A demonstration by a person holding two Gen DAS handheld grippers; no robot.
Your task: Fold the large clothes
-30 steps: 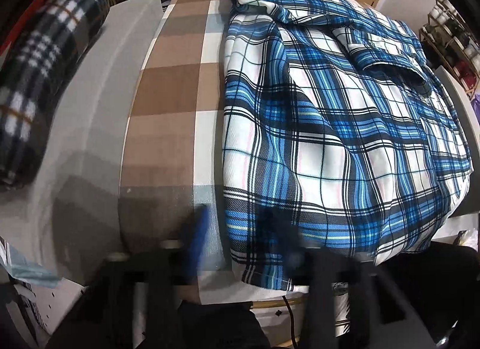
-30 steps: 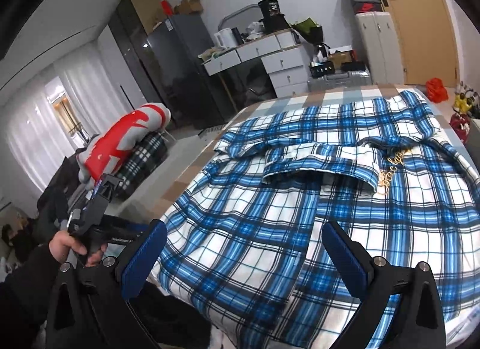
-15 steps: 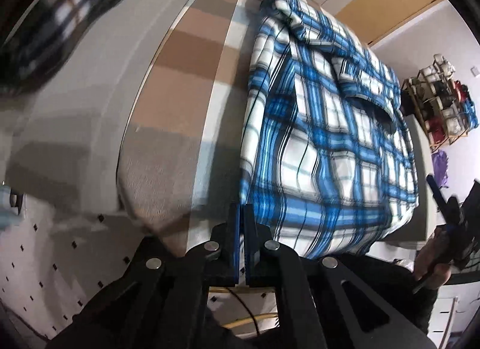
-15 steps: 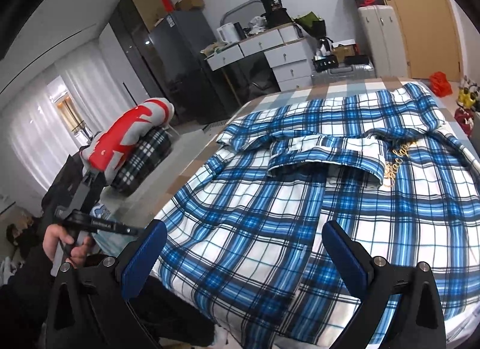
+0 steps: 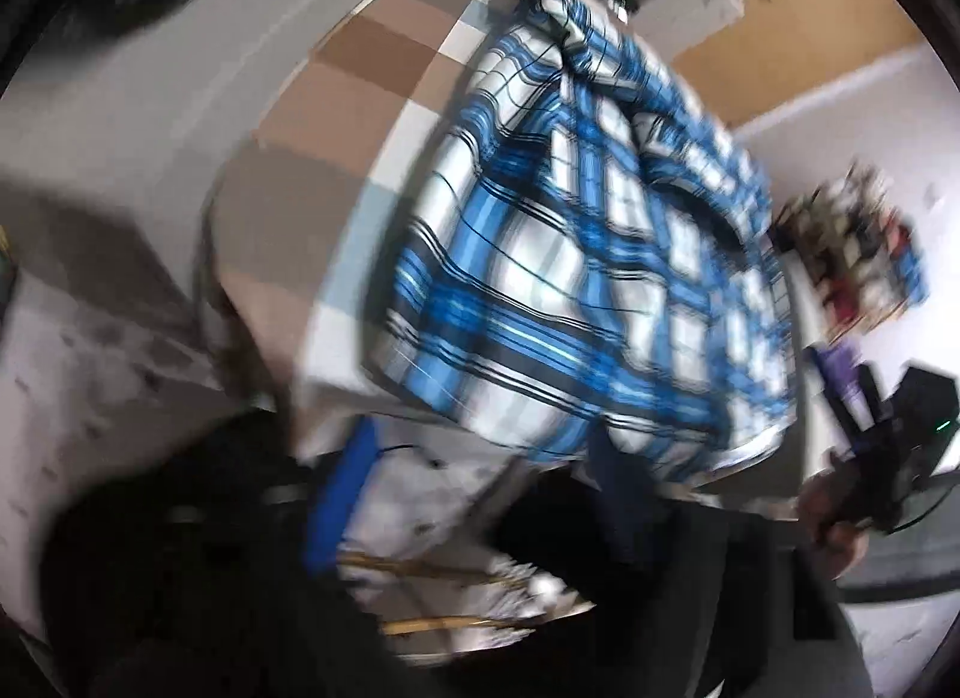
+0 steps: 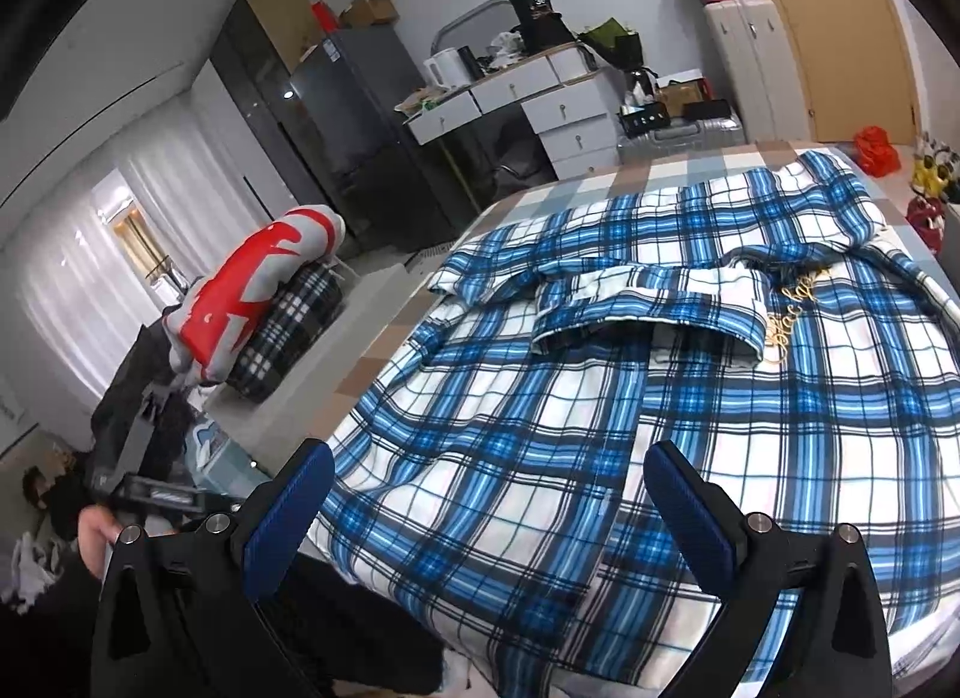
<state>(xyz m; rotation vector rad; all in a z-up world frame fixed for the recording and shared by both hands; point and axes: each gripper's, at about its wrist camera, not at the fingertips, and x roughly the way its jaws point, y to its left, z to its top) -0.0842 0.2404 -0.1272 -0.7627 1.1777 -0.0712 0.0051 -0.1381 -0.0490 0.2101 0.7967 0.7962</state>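
A large blue and white plaid shirt (image 6: pixel 630 398) lies spread on the bed, its sleeves folded across the chest; it also shows in the blurred left wrist view (image 5: pixel 576 290). My right gripper (image 6: pixel 489 494) is open and empty, just above the shirt's near hem. My left gripper (image 5: pixel 480 500) is open and empty, off the bed's near left corner, below the shirt's hem. The left gripper also shows at the lower left of the right wrist view (image 6: pixel 150 494).
The bed has a brown and white checked sheet (image 5: pixel 360 74). Rolled blankets (image 6: pixel 258 308) lie left of the bed. A desk with drawers (image 6: pixel 540 104), a fridge (image 6: pixel 354 122) and a suitcase (image 6: pixel 750 68) stand beyond it. A shelf (image 5: pixel 864 254) stands right.
My left gripper shut half a second ago and has opened again, swinging with heavy blur. My right gripper has stayed open and moved slightly closer to the hem.
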